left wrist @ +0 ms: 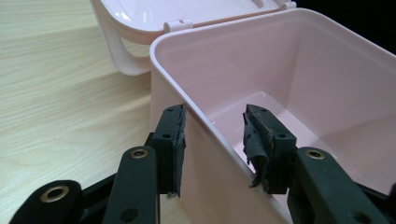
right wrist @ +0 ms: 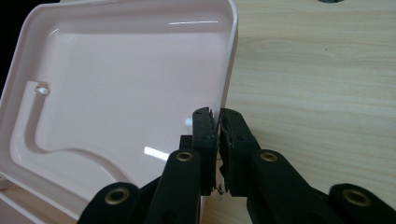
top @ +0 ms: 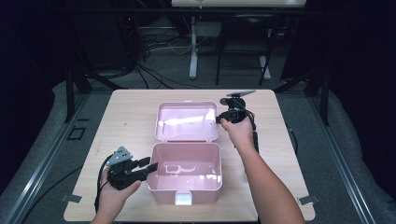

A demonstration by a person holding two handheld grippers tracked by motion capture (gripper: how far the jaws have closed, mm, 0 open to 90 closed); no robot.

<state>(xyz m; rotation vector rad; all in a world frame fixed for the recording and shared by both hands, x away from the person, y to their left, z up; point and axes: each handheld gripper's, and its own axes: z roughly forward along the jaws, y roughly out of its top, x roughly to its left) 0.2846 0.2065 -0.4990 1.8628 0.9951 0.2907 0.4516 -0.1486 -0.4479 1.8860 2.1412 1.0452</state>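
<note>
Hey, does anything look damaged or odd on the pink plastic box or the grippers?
The left gripper has a frayed, peeling rubber pad on the jaw inside the pink plastic box, its edge ragged and curling. The box and its open lid, pinched at the rim by the right gripper, look intact.

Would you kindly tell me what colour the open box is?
Pale pink box, lid included; clearest in the high view.

Beyond my light wooden worktop [top: 130, 116] I see a grey carpeted floor [top: 308, 100], tangled black cables [top: 154, 44] and a white stand leg [top: 193, 46].
</note>
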